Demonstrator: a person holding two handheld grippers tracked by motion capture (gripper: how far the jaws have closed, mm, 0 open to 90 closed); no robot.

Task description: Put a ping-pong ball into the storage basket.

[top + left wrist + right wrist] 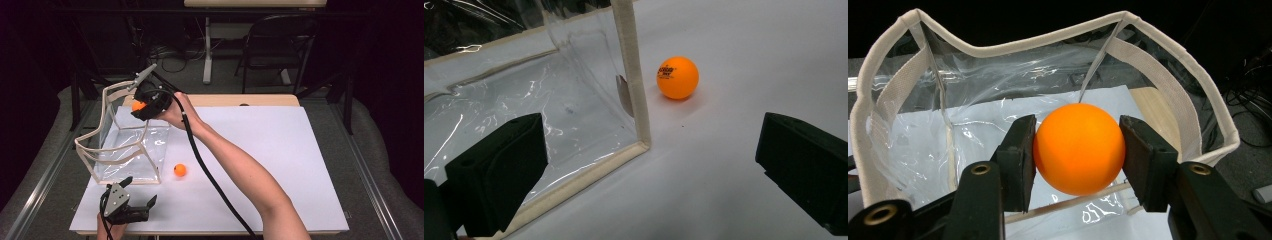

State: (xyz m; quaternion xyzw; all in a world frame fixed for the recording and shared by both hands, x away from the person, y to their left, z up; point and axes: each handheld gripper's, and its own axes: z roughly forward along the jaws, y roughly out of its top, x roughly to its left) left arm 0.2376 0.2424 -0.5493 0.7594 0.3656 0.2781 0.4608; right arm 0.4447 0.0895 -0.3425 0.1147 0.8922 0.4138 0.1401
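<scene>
A clear plastic bag (125,145) with cream fabric edging stands open at the table's left. My right gripper (141,107) is shut on an orange ball (1079,148) and holds it above the bag's (1048,75) far rim, over the opening. A second orange ball (180,170) lies on the white sheet just right of the bag's near corner; it shows beyond the bag's edge (634,95) as an orange ball (678,77) with printed lettering. My left gripper (141,205) rests open near the front edge, jaws wide apart, pointed at that corner.
A white sheet (270,150) covers most of the wooden table. A black cable (210,175) trails from the right gripper along the forearm. Behind the table stand a dark chair (280,45) and a desk leg with cables on the floor.
</scene>
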